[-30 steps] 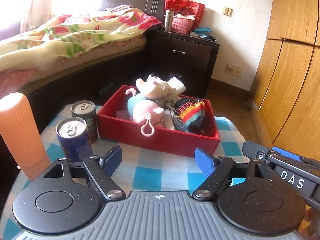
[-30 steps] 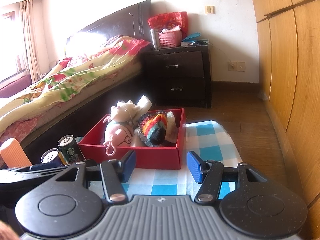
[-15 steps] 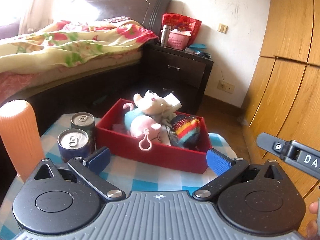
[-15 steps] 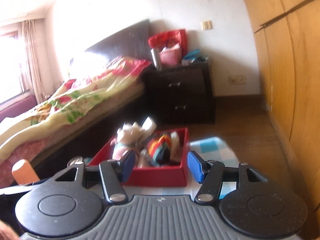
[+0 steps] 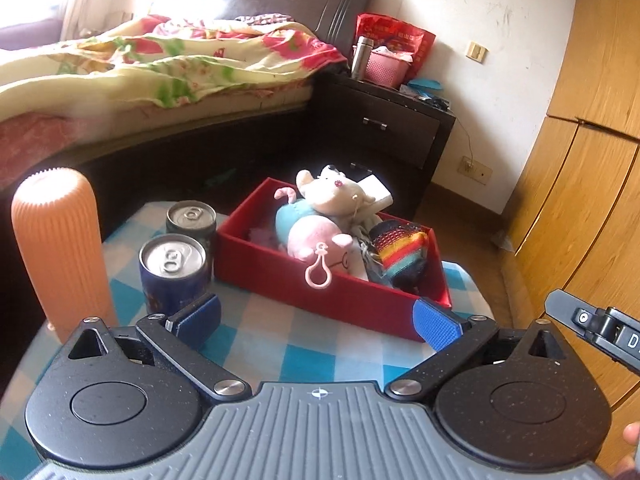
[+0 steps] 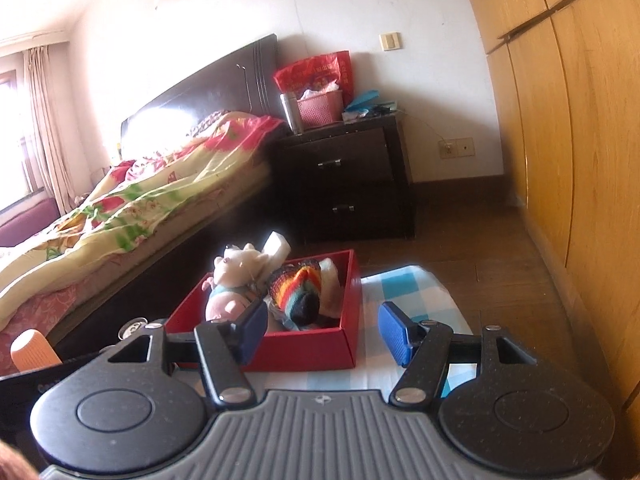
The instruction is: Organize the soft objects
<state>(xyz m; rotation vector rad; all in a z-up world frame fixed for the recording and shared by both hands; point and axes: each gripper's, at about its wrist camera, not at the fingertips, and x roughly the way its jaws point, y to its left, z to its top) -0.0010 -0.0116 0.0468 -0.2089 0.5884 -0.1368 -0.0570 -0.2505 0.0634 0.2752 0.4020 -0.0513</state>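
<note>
A red box point(image 5: 280, 284) stands on a blue-and-white checked cloth point(image 5: 280, 344). It holds a pink plush point(image 5: 316, 236) with a pink clip, a white plush mouse point(image 5: 332, 192) and a rainbow knitted piece point(image 5: 402, 252). My left gripper point(image 5: 316, 318) hangs just short of the box's near wall, open wide, with nothing between its fingers. In the right wrist view the same box point(image 6: 304, 350) and the knitted piece point(image 6: 298, 288) lie just beyond my right gripper point(image 6: 324, 330). That gripper is partly open and holds nothing.
Two drink cans point(image 5: 172, 276) point(image 5: 191, 220) and a tall orange ribbed cylinder point(image 5: 60, 248) stand left of the box. Beyond the table are a bed point(image 5: 160, 64) and a dark nightstand point(image 5: 380, 132). A wooden wardrobe point(image 5: 580, 180) runs along the right.
My left gripper's jaws have spread wider. Both views have rolled slightly, and the other gripper's body now sits further right in the left wrist view. The box and toys have not moved.
</note>
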